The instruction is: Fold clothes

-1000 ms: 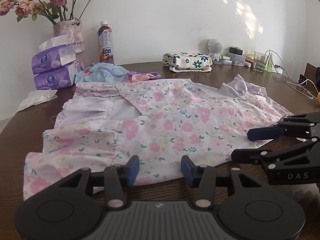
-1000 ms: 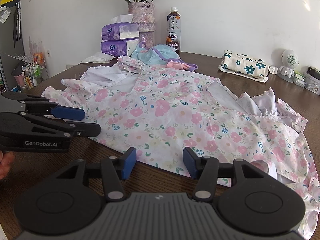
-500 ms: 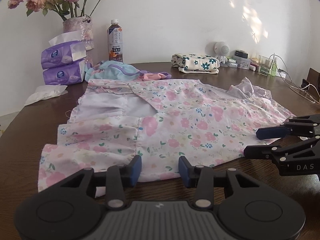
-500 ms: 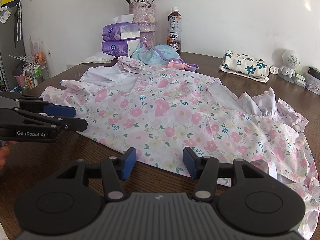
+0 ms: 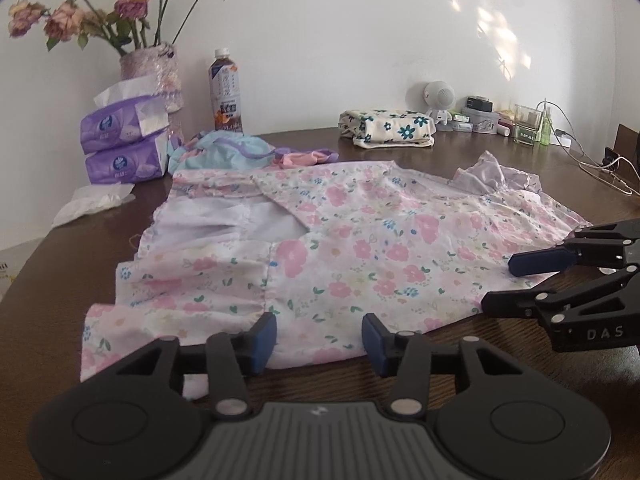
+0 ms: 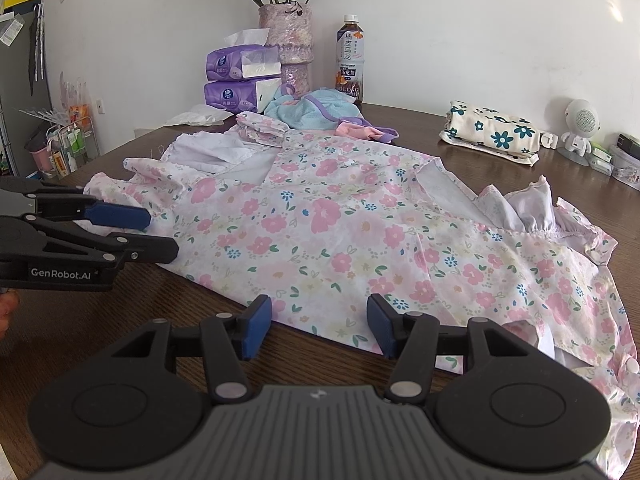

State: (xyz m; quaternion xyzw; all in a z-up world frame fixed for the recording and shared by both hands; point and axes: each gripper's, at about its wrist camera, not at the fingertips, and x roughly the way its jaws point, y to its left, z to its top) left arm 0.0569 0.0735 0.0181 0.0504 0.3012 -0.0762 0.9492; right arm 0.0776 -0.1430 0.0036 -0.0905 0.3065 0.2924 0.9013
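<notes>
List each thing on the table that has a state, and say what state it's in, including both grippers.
Floral dress: spread flat, one side folded over, not yet fully folded.
Flower-print cloth: folded.
Blue garment: crumpled in a heap.
Tea bottle: upright, capped.
Top tissue pack: open, tissue sticking out.
Left gripper: open, at the dress's near edge.
Right gripper: open, at the dress's near edge.

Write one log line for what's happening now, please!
task: fold clothes | left hand-held gripper: open | right hand-held gripper: open | dress: flat on table, ungrasped
</notes>
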